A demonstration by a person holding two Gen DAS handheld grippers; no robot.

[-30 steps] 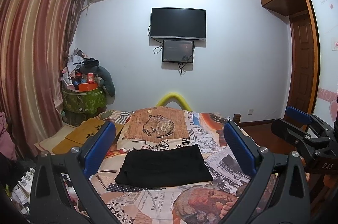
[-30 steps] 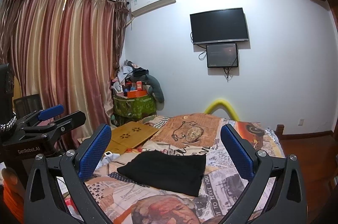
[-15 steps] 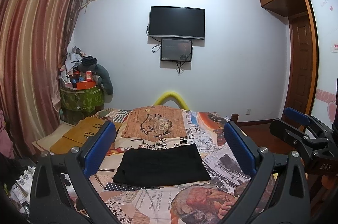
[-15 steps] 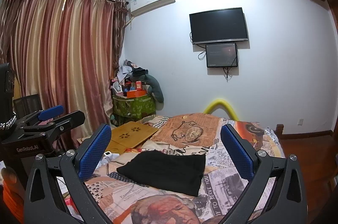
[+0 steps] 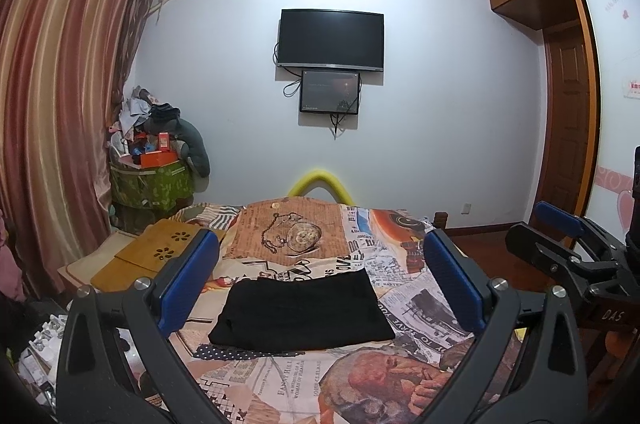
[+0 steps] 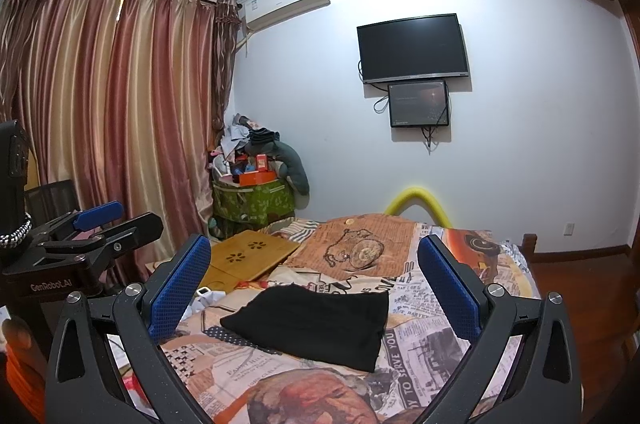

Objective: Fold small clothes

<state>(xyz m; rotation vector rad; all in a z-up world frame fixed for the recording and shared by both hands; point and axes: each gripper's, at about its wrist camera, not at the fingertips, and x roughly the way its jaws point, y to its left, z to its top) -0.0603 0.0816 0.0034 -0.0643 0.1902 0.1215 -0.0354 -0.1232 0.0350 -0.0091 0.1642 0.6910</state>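
A black garment [image 5: 302, 312] lies folded flat in a rectangle on the bed's patterned cover [image 5: 420, 308]. It also shows in the right wrist view [image 6: 316, 322]. My left gripper [image 5: 320, 284] is open and empty, held above the near part of the bed, with the garment framed between its blue pads. My right gripper [image 6: 316, 286] is open and empty, to the right of the left one and also back from the garment. Each gripper shows at the edge of the other's view: the right one [image 5: 560, 248], the left one [image 6: 100, 224].
A wooden lap tray [image 6: 248, 258] lies at the bed's left side. A green bin piled with clutter [image 6: 252, 199] stands by the curtains [image 6: 100, 127]. A TV [image 5: 331, 39] hangs on the far wall. A yellow curved bar [image 5: 318, 179] marks the bed's far end. Wooden floor [image 6: 580, 268] lies to the right.
The left wrist view has drifted slightly, so the room sits a little lower and further left in frame. The garment and both open grippers look the same.
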